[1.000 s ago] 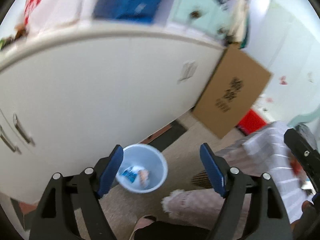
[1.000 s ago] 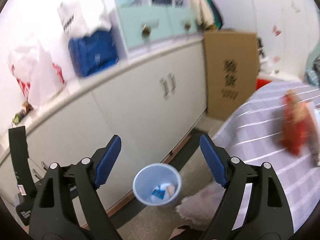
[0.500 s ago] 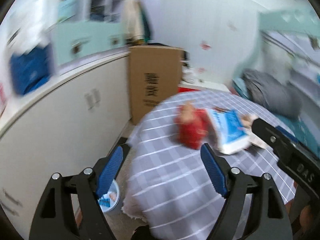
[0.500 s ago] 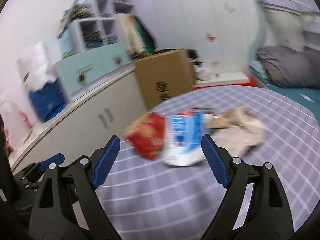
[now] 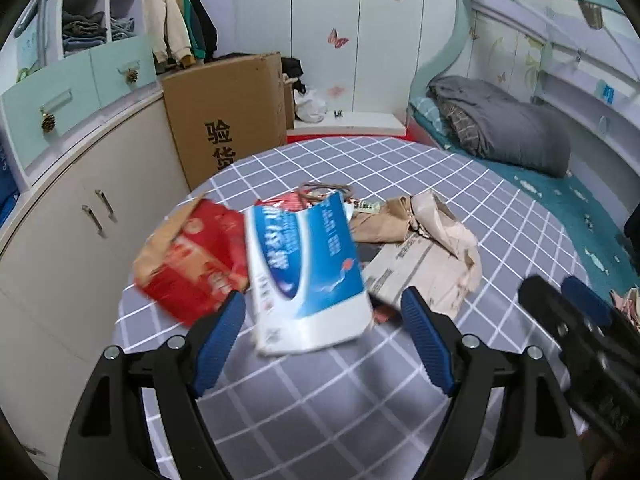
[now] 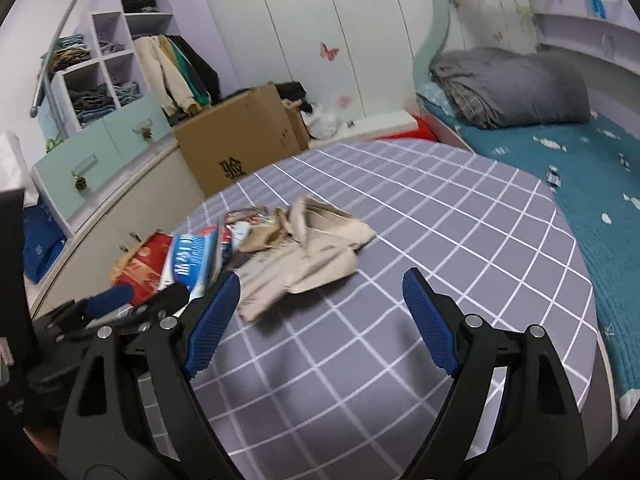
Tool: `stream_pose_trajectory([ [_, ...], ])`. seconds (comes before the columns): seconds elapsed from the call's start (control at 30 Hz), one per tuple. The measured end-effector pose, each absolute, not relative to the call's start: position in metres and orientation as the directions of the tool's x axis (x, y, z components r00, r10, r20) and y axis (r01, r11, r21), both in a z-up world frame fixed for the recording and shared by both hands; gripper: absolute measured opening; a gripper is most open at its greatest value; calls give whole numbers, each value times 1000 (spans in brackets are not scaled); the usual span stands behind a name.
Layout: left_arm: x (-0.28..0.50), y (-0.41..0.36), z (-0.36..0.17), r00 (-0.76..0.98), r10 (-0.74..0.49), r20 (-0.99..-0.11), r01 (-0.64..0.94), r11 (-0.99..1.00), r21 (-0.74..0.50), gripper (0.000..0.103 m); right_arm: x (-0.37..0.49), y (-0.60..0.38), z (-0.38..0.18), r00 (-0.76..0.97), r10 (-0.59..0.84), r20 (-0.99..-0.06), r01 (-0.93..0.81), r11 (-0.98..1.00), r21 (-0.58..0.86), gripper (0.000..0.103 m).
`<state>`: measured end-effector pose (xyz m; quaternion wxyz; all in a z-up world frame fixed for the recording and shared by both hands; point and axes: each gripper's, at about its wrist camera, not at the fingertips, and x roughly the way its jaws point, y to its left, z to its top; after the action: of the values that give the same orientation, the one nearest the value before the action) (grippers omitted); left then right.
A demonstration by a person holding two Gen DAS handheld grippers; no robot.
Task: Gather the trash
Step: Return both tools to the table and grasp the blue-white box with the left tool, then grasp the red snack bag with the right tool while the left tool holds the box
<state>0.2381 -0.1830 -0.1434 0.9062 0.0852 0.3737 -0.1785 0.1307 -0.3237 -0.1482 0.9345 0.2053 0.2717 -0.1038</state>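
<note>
A heap of trash lies on a round table with a grey checked cloth (image 5: 400, 168): a blue and white carton (image 5: 304, 268), a red packet (image 5: 192, 264), crumpled brown paper (image 5: 424, 240) and small wrappers (image 5: 320, 196). My left gripper (image 5: 320, 332) is open, its fingers either side of the carton's near end, just in front of it. My right gripper (image 6: 320, 320) is open and empty over the cloth (image 6: 440, 216), right of the brown paper (image 6: 316, 248). The carton (image 6: 192, 260) and red packet (image 6: 140, 264) show at its left.
A cardboard box (image 5: 228, 120) stands behind the table by white cabinets (image 5: 80, 216). A bed with a grey blanket (image 5: 504, 128) is at the right. Shelves with clothes (image 6: 100, 92) are at the back left. The right gripper shows at lower right in the left wrist view (image 5: 580, 336).
Both grippers swung up from the blue bin on the floor to the table. The trash heap is now close in front of the left gripper. Both stay open.
</note>
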Motion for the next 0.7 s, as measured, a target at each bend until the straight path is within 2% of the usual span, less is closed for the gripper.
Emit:
stream_pose_trajectory([
  [0.1,251,-197,-154,644,-209,-736,370,927,61,69,138,-332,-153,819,-68,-570,301,896,326,82],
  [0.3,277,-204,-171,602,-158,-783,353,932,83,44,154,-346,-153,806,-33,-591,275,905,324,82],
  [0.33,278,-203,-170,596,-164,-786,354,932,73,31,157,-348,-152,804,-30,-594,270,908,319,82],
  [0.37,279,-200,-168,598,-172,-783,344,937,58,23,159,-347,-150,803,-22,-596,262,911,319,82],
  [0.47,269,-192,-151,640,-215,-738,346,938,27,10,163,-346,-146,805,-2,-593,237,918,318,82],
  [0.7,252,-147,-109,707,-313,-634,326,940,-100,5,171,-332,-135,815,43,-578,180,929,323,82],
])
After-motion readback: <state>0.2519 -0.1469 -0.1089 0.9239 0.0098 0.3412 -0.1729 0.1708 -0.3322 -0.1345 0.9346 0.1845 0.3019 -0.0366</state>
